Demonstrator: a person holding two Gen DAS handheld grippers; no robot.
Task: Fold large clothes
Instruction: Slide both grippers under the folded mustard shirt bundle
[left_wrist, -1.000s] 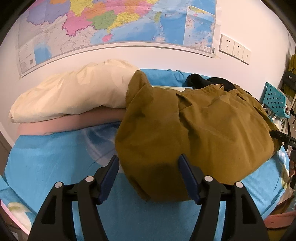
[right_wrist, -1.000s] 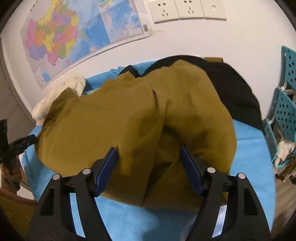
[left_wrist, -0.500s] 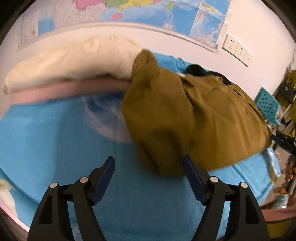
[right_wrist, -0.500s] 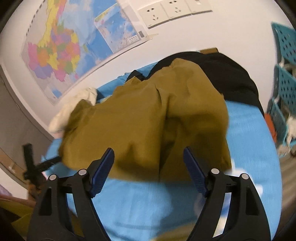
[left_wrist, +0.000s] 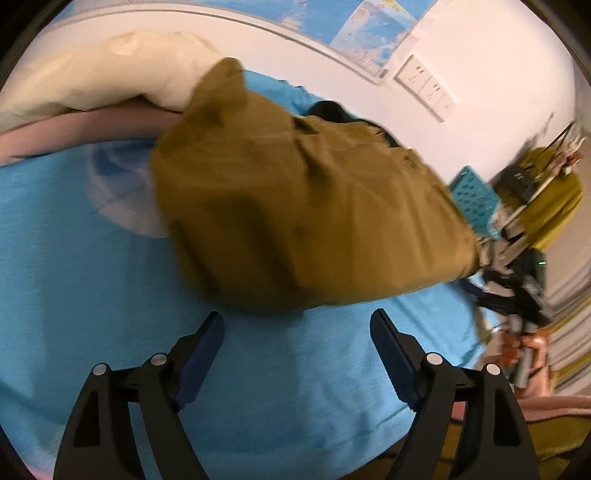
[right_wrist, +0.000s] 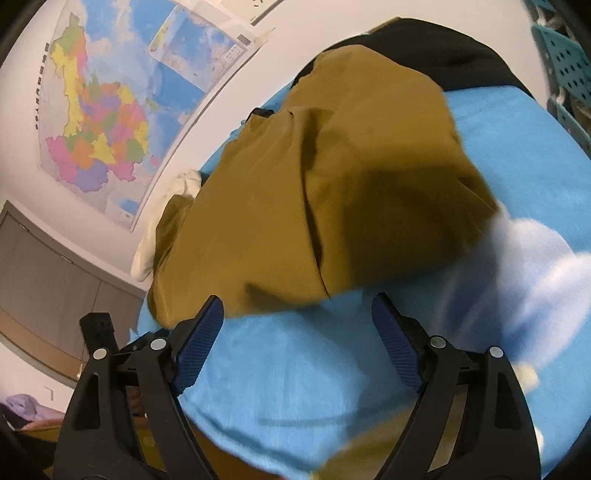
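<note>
A: Where does the garment lie?

B: The olive-brown garment (left_wrist: 303, 206) lies bunched on the blue bedsheet (left_wrist: 92, 295), its far end against the cream pillow (left_wrist: 92, 77), a black garment (right_wrist: 443, 51) behind it.

A: And the claws?

B: The left gripper (left_wrist: 297, 354) and the right gripper (right_wrist: 297, 343) both hover just short of its near edge, jaws widening, only sheet between them.
</note>
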